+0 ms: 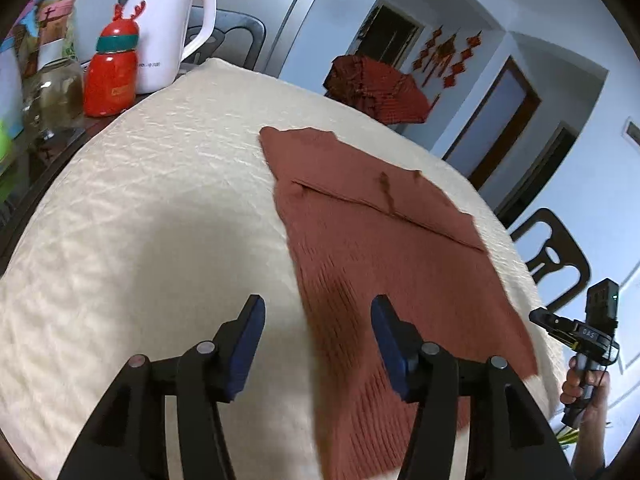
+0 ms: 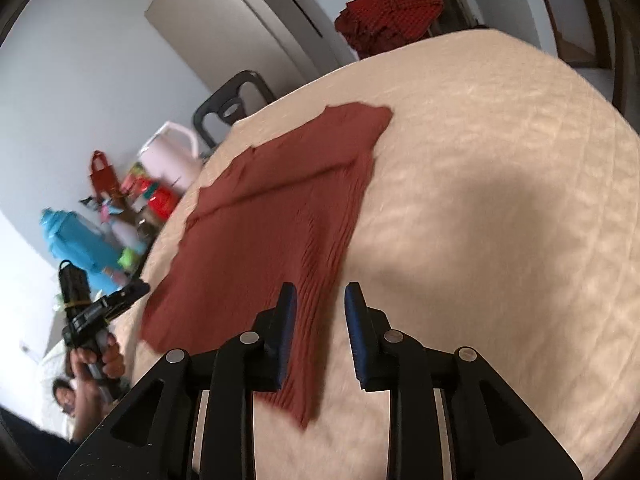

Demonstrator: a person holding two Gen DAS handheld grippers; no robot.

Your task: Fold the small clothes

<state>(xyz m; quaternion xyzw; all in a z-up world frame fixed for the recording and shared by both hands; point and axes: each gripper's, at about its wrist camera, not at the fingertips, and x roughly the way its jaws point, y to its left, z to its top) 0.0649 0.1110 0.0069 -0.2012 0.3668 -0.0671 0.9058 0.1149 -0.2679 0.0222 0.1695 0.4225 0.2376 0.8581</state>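
Rust-red ribbed knit garment (image 1: 384, 248), partly folded, lying flat on the cream textured tablecloth (image 1: 160, 200). The left gripper (image 1: 318, 344) hangs wide and empty, its right finger over the garment's near hem, its left over bare cloth. The right gripper (image 2: 321, 330) is narrower (also empty), straddling the garment's near right edge (image 2: 320, 280). Likely faults: pinching tablecloth together with the knit, or seizing only the top layer, so that the existing fold slides open; uneven lifting would probably skew the next crease.

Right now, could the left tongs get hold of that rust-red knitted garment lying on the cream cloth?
Probably yes: the left tongs are open right over the rust-red knitted garment's near edge, with nothing in between.
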